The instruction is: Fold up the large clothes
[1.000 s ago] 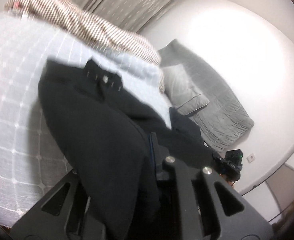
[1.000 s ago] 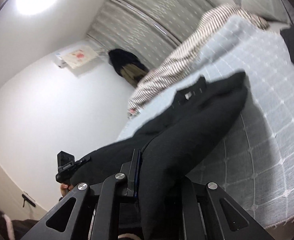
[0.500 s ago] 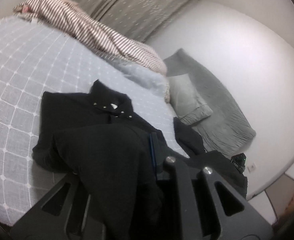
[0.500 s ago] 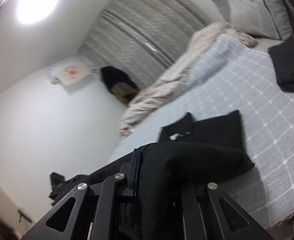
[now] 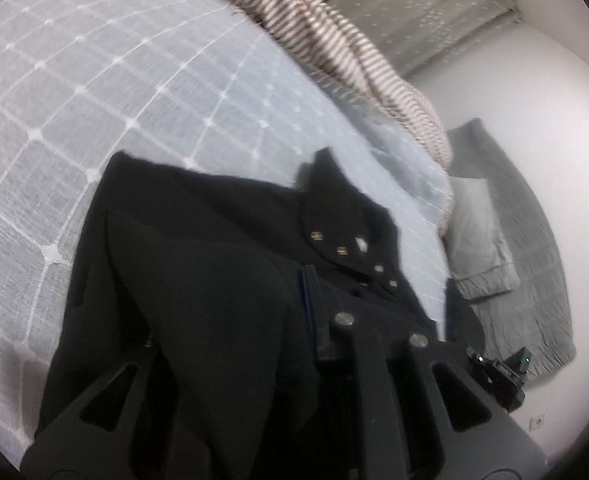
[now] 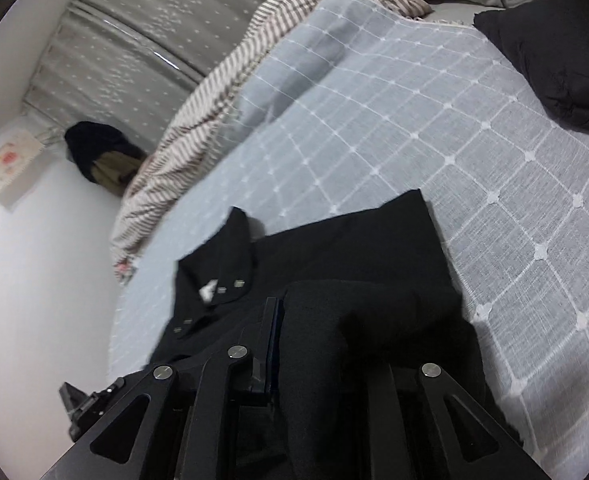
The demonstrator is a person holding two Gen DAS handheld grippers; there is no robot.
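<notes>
wide grey checked bedspread (image 5: 114,92) under everything, serving as the folding surface. striped blanket (image 5: 334,40) bunched at its far edge, pillow (image 5: 482,240) off to one side, a second dark garment (image 6: 554,52) lying well apart. spread flat on the bedspread, the black coat (image 5: 198,216), collar and metal snaps facing up, lower part lifted and doubled back over the body, likely to halve its length. pinching one corner of that lifted hem, left gripper (image 5: 294,304); clamped on the other corner, right gripper (image 6: 294,320), cloth draped thickly over both, held level and apart, probably so the fold lands square.
</notes>
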